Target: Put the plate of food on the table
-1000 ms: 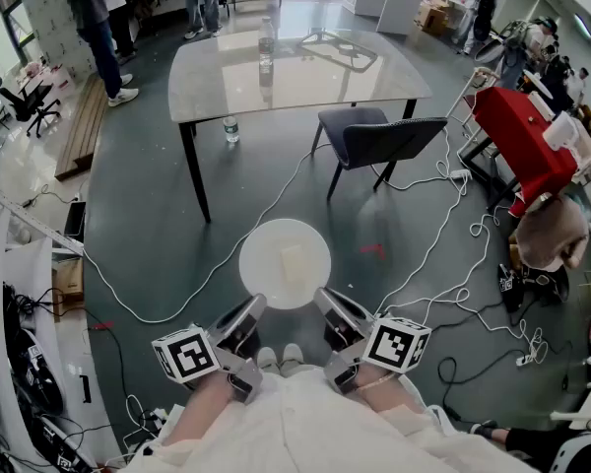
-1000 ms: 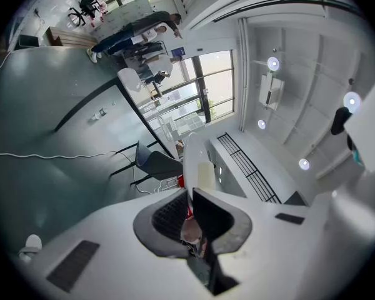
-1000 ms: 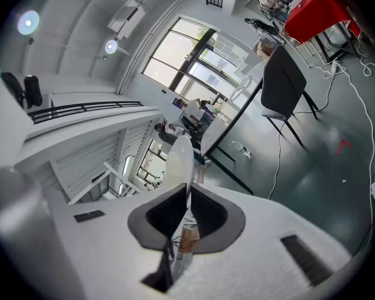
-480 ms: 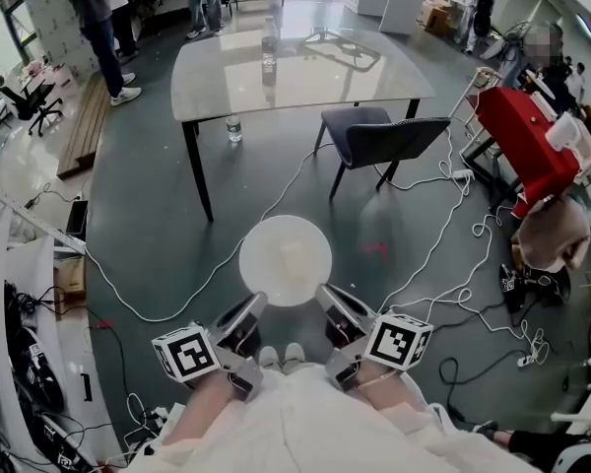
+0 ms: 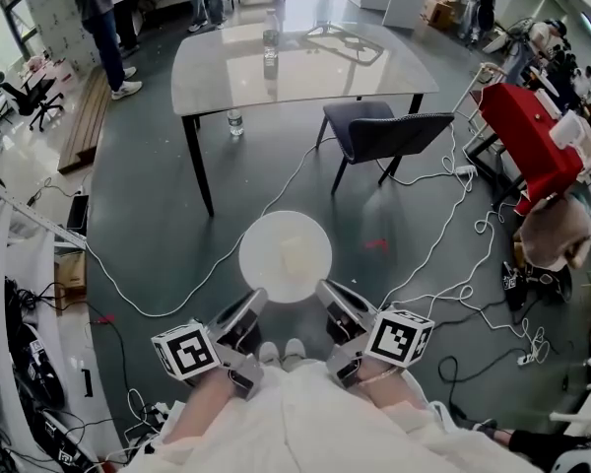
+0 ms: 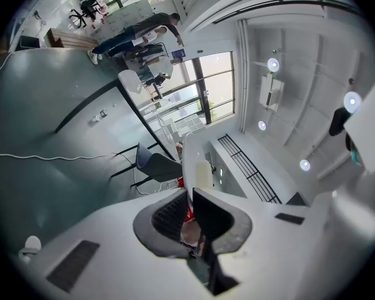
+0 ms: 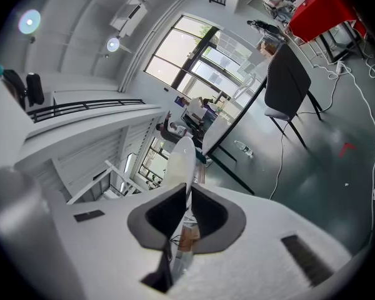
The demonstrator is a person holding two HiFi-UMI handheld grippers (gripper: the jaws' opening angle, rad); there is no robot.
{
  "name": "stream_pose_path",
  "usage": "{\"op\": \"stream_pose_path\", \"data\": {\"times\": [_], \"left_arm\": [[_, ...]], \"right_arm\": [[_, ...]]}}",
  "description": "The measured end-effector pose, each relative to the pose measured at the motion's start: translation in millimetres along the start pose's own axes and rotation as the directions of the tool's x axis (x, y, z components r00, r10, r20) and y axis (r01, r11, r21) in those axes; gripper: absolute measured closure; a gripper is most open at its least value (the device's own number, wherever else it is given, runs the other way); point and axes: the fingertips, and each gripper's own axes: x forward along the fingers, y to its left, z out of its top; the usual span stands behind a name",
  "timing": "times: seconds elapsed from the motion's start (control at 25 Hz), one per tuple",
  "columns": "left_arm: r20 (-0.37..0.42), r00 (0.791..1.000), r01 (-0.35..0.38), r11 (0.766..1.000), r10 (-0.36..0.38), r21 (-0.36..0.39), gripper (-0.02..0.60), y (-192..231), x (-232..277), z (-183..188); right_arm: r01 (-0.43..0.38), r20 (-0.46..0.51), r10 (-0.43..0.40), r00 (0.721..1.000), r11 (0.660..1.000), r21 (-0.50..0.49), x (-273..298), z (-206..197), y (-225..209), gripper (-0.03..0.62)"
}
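Plate (image 5: 260, 254) of food (image 5: 295, 257) hangs level above the floor (image 5: 158, 225), its near rim clamped tight by left tool (image 5: 249, 305) and right tool (image 5: 327, 296). Table (image 5: 305, 67) stands well ahead. Carry evenly, both tools matched, skirting the chair (image 5: 384, 136).

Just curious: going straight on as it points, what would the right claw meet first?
The white plate: the right claw already grips its rim. Beyond it, perhaps the table; depth unclear.

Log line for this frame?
left gripper: shut on plate | right gripper: shut on plate | plate: over floor, food on it | table: ahead, not reached
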Motion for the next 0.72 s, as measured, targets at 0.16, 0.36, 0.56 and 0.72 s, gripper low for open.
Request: {"op": "stream_pose_path", "data": {"times": [0.16, 0.36, 0.56, 0.72], "left_arm": [[-0.001, 1.000, -0.004, 1.000, 0.004, -0.004, 0.552, 2, 4, -3], [0.004, 1.000, 0.010, 1.000, -0.010, -0.017, 0.552, -2, 17, -6], [0.007, 1.000, -0.025, 1.000, 0.025, -0.017, 0.552, -2, 28, -11], [0.020, 0.999, -0.025, 0.999, 0.026, -0.042, 0.551, -2, 37, -23]], "right_arm": [[-0.002, 0.000, 0.002, 1.000, 1.000, 0.020, -1, 0, -7, 0.576], [-0.003, -0.006, 0.004, 1.000, 0.998, 0.058, -4, 6, -17, 0.576], [0.019, -0.036, -0.017, 0.999, 0.999, 0.045, -9, 11, -33, 0.576], [0.001, -0.043, 0.002, 0.999, 0.997, 0.076, -14, 14, -39, 0.576]]}}
